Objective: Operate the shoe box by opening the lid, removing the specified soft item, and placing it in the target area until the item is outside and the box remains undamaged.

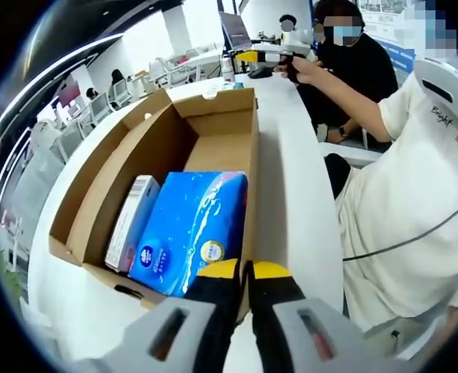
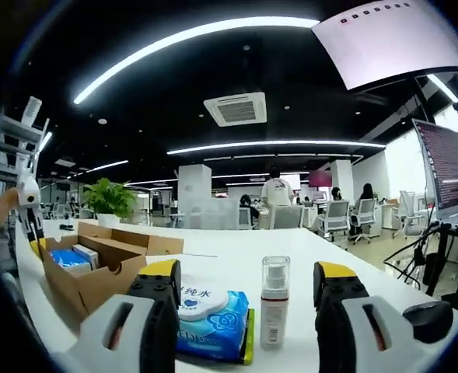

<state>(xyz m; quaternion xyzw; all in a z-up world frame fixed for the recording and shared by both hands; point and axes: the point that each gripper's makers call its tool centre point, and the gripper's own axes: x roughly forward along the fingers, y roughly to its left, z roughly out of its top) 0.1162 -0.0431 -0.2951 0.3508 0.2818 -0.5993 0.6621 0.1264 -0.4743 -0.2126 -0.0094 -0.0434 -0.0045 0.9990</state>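
An open cardboard shoe box (image 1: 213, 124) lies on the white table (image 1: 291, 179). Inside it are a blue soft tissue pack (image 1: 190, 229) and a slim white carton (image 1: 131, 221). My left gripper (image 1: 246, 272) is shut, its yellow tips pinching the box's near right wall. The right gripper view has the same box (image 2: 104, 260) at the left, with the left gripper (image 2: 33, 233) at its far end. My right gripper (image 2: 248, 276) stands open over the table, its jaws wide apart. A blue wet-wipes pack (image 2: 213, 318) and a small spray bottle (image 2: 274, 303) lie between them, untouched.
A person in a white shirt (image 1: 415, 202) stands at the table's right side, a hand holding the right gripper (image 1: 263, 56) far off. Another person in black (image 1: 353, 62) sits behind. A laptop (image 2: 450, 171) and a black mouse (image 2: 428, 318) lie at the right.
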